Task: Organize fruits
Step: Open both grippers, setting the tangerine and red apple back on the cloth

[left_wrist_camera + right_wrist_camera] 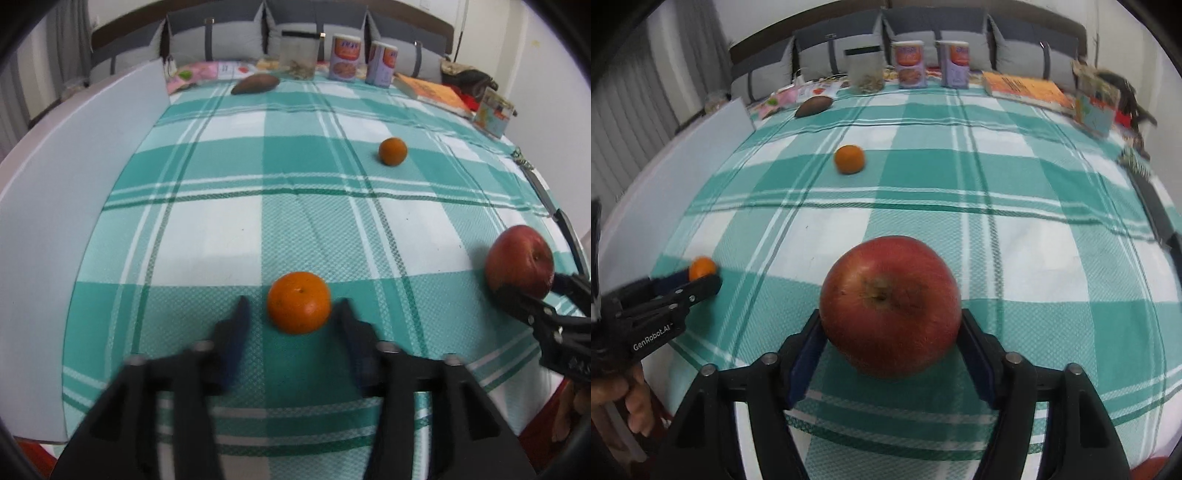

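In the right wrist view alone, a hand (624, 398) grips the left claw (701, 282), open astride an orange (701, 267)

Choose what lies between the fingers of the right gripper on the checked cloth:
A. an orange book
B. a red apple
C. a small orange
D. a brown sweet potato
B: in the right wrist view the red apple sits on the checked cloth between the two fingers of the right gripper.

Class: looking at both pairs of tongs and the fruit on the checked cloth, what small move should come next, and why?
Probably close the left tongs on the near orange: it sits between their open fingers, untouched, while the apple fills the right tongs.
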`<state>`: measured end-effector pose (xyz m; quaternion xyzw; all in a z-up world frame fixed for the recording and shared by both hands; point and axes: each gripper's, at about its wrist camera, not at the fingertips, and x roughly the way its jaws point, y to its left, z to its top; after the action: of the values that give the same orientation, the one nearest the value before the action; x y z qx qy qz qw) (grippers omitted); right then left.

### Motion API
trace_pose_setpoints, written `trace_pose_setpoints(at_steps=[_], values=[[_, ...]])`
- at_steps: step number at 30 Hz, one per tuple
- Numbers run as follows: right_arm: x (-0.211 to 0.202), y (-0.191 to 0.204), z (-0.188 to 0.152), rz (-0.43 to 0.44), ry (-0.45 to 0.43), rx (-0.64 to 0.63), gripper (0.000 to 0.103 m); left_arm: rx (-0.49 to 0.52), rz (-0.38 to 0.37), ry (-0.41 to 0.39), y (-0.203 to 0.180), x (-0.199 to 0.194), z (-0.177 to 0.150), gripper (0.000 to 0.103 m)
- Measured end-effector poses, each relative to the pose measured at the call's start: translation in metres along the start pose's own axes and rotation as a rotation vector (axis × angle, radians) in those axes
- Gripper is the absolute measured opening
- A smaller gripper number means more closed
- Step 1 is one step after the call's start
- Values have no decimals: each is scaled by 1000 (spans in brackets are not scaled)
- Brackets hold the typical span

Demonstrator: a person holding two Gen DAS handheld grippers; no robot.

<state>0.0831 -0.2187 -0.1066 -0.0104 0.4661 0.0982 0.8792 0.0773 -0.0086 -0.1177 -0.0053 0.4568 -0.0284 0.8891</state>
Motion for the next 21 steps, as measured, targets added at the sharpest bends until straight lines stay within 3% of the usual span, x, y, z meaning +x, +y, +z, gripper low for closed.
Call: trace_pose_setpoints(at_steps=[1, 3, 8, 21], values=[[0, 3, 0, -19, -8, -19, 98, 5, 29, 8, -1, 2, -2, 95], [-1, 6, 1, -34, -31, -20, 99, -5, 38, -4, 1, 5, -5, 96], [15, 4, -11, -61, 8, -1, 100, 2, 45, -27, 2, 5, -9, 98], [16, 10, -21, -96, -83, -25, 103, 9, 51, -38, 1, 5, -10, 100]])
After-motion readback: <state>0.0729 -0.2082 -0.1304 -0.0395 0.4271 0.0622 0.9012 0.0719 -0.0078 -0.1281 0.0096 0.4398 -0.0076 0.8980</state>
